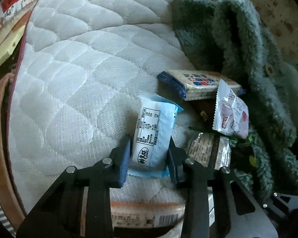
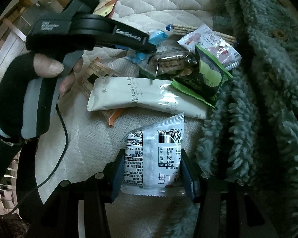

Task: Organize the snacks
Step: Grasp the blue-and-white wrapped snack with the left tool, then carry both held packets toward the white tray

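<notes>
- Quilted white mattress (image 1: 73, 63) fills most of what I see from the left wrist camera, with a shaggy grey-green fleece coat (image 1: 254, 63) heaped along its right side.
- My left gripper (image 1: 149, 154) points steeply down and its blue pads are pressed against both sides of a white-and-light-blue snack packet (image 1: 153, 134), which stands upright between them on the mattress.
- Just beyond that packet lies a cracker pack with blue ends (image 1: 198, 85), leaning against the coat.
- A white-and-pink sachet (image 1: 230, 115) overlaps the cracker pack's near corner, and a clear-wrapped biscuit pack (image 1: 204, 150) lies just right of my left gripper.
- From the right wrist camera, my right gripper (image 2: 152, 170) is closed on a white snack bag with a barcode (image 2: 159, 154); the blue pads (image 2: 117, 176) touch its two sides and the bag stands on the mattress.
- Past that bag a long white wrapper (image 2: 141, 97) lies crosswise, with an orange-edged packet (image 2: 113, 117) poking out from under it.
- A green-edged dark packet (image 2: 204, 79) rests on the long wrapper's right end, touching the coat.
- Behind it I can make out a dark biscuit pack (image 2: 170, 61), the pink sachet and the cracker pack in one pile.
- At the left of this view, a hand in a black fingerless glove (image 2: 29, 73) grips the other gripper's handle, its nose down among the far snacks.
</notes>
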{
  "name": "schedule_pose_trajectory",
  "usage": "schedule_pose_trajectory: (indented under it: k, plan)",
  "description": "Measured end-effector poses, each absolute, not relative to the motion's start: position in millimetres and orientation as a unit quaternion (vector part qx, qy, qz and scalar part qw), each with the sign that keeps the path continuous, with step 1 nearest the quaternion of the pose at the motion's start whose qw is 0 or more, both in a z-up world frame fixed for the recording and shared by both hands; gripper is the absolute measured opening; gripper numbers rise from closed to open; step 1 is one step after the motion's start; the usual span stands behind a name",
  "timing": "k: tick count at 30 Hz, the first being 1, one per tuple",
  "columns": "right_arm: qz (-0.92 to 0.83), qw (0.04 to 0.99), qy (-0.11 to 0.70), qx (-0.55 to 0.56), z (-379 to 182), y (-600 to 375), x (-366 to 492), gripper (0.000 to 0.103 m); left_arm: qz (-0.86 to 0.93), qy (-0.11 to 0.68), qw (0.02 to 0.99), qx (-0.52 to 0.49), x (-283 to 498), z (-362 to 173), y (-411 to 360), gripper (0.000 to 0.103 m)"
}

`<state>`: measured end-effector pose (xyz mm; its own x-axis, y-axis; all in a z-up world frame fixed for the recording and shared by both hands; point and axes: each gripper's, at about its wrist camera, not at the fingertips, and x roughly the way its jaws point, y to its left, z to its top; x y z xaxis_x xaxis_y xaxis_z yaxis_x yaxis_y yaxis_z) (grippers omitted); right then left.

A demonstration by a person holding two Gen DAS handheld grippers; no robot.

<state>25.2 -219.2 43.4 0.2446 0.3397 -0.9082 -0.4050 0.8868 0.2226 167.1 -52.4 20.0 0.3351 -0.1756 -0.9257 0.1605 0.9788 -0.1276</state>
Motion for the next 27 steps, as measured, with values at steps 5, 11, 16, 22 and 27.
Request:
schedule_pose_trajectory:
  k: [5, 11, 16, 22, 27]
  plan:
    - [0.24, 0.792, 0.561, -0.029, 52.4, -219.0, 23.5, 0.049, -0.072, 0.546, 0.834, -0.027, 148.5, 40.8, -26.6, 0.03]
    - [0.25, 0.796, 0.55, -0.031, 65.2, -210.1, 18.3, 0.049, -0.031, 0.512, 0.858, -0.025, 109.3, 73.2, 0.7, 0.03]
    - [0.261, 0.798, 0.542, -0.039, 74.9, -192.5, 12.5, 0.049, 0.001, 0.497, 0.867, -0.03, 73.9, 85.7, 24.7, 0.03]
    - [0.282, 0.797, 0.531, -0.055, 85.3, -162.7, 5.3, 0.049, 0.035, 0.48, 0.876, -0.033, 39.2, 97.4, 50.6, 0.03]
    - [0.301, 0.793, 0.525, -0.073, 90.9, -132.6, 2.5, 0.049, 0.062, 0.465, 0.882, -0.039, 5.9, 106.6, 72.8, 0.03]
